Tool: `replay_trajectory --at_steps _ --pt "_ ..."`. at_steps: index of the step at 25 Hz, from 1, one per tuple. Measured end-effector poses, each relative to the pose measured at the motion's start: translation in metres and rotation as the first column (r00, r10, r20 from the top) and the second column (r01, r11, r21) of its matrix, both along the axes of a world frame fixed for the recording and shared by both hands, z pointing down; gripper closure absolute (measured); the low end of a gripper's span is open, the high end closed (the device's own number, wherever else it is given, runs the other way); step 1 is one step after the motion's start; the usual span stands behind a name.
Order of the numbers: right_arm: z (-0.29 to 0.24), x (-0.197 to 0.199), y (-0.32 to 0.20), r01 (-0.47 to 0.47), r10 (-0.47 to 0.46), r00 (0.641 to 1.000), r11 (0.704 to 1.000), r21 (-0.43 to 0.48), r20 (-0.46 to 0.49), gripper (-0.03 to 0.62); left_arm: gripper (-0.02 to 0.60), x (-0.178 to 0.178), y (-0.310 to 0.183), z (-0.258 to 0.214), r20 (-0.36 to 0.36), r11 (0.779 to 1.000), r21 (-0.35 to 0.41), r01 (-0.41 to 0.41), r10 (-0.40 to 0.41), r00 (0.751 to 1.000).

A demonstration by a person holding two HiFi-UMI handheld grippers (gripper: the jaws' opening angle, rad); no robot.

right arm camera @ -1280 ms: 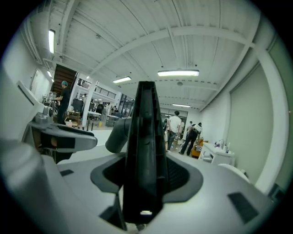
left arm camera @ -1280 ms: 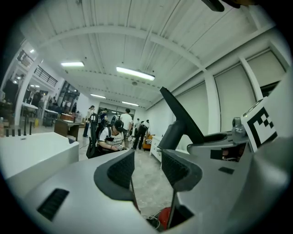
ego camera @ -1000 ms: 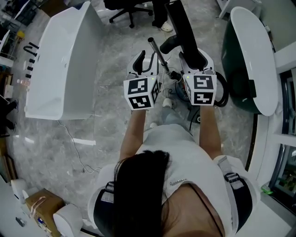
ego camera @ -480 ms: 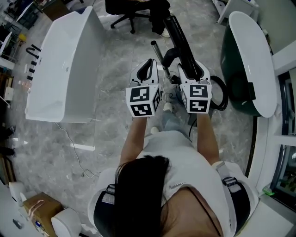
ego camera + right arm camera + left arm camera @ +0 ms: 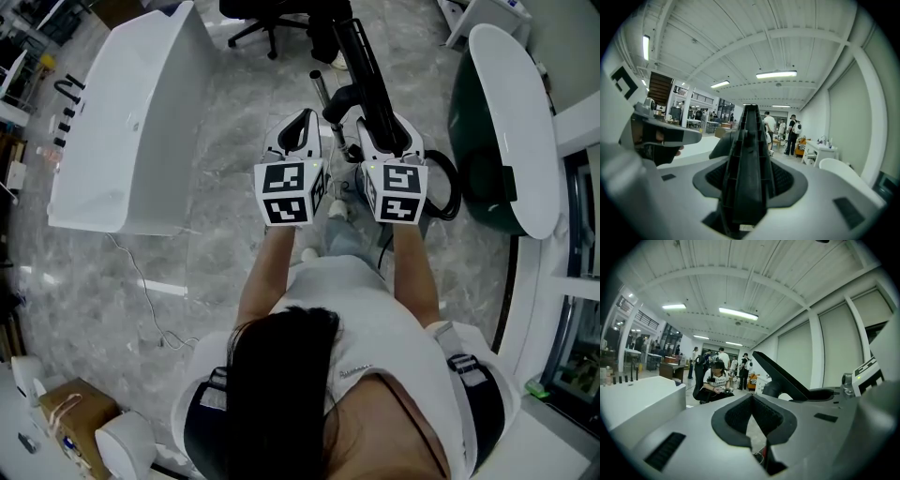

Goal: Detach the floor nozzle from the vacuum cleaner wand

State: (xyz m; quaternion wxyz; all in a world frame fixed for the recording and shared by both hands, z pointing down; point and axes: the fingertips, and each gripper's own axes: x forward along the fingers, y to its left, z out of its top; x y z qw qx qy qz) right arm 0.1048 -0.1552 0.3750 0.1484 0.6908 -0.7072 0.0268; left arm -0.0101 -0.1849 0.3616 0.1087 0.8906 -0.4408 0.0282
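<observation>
**Gripping the vacuum in the right claw, shutting the left on nothing**

Clamps the right claw (image 5: 747,161) on a long black ribbed bar (image 5: 749,140) of the vacuum cleaner, with both pads pressed to its sides and kept fairly wide apart by its thickness. Cannot tell whether this bar is the floor nozzle or some other part. In the head view, follows the bar from that claw away over the grey marbled floor (image 5: 234,94), then loses its far end among dark shapes at the top edge.

Has just been closing the left claw (image 5: 751,397), now brought fully together with pads meeting at the tips and nothing between them. Holds it just beside the right one.

Finds a thin metal tube (image 5: 324,105), perhaps the wand, standing between the two claws in the head view; cannot tell whether touching either. Hides any join of tube and bar behind the marker cubes (image 5: 286,192) and the claw bodies. Shows a black hose (image 5: 452,187) looped on the floor beyond the right claw.
</observation>
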Motion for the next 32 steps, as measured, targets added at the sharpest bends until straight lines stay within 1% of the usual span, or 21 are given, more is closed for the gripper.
replay_trajectory --at_steps 5,12,17,26,32 --pt "-0.002 -0.006 0.003 0.009 -0.009 1.0 1.0 0.007 -0.001 0.362 0.578 -0.002 0.003 -0.003 -0.005 1.0 -0.001 -0.002 0.002 1.0" --pt "-0.002 0.001 0.009 0.002 -0.002 1.0 1.0 0.014 0.006 0.362 0.578 0.007 0.009 -0.001 -0.004 1.0 -0.008 -0.012 0.012 1.0" --pt "-0.003 0.0 0.012 0.008 -0.008 1.0 1.0 0.016 0.015 0.362 0.578 0.01 0.013 0.002 0.008 1.0 -0.011 -0.018 0.018 1.0" --pt "-0.003 0.004 0.014 -0.008 0.008 1.0 1.0 0.019 0.011 0.362 0.578 0.017 0.016 0.002 0.018 0.999 -0.01 -0.038 0.039 0.999" --pt "-0.004 0.006 0.014 -0.012 0.011 1.0 1.0 0.02 0.013 0.362 0.578 0.018 0.015 0.003 0.027 0.999 -0.006 -0.037 0.037 0.999"
